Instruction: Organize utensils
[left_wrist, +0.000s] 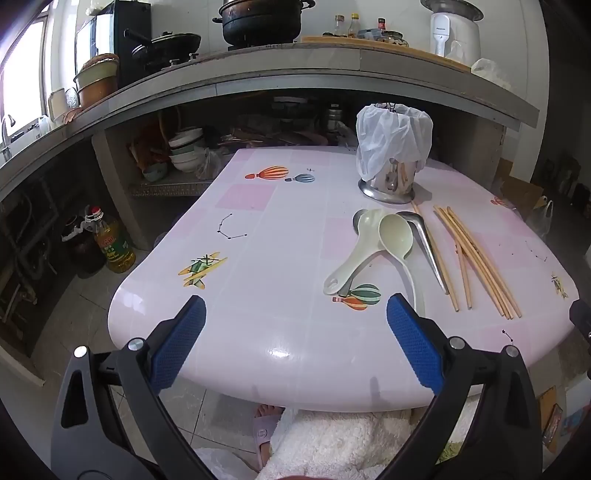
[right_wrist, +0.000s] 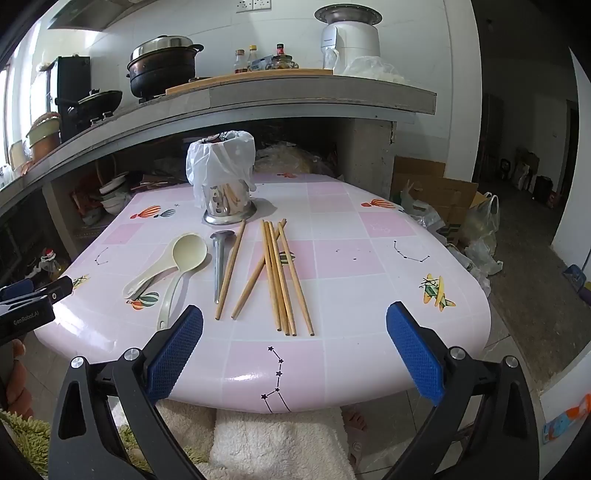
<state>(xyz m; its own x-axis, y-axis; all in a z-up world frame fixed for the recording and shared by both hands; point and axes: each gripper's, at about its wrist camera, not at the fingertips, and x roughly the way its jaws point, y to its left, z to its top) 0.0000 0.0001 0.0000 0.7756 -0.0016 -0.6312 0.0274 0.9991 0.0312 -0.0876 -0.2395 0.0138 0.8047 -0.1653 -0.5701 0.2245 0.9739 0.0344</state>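
Both my grippers, left (left_wrist: 295, 314) and right (right_wrist: 294, 323), gape empty near pale spoons (right_wrist: 186, 251) and wooden chopsticks (right_wrist: 280, 277) scattered before the steel holder (right_wrist: 227, 205).

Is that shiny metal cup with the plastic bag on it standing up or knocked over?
Standing upright. The metal holder rests flat on its base on the table, with the plastic bag draped over its top.

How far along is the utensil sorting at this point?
Barely started. The metal holder, with a plastic bag over its top, may already hold a few pieces; its reflective wall makes that uncertain. The left gripper and right gripper are open and empty. The chopsticks, pale spoons and metal spoon lie loose on the table.
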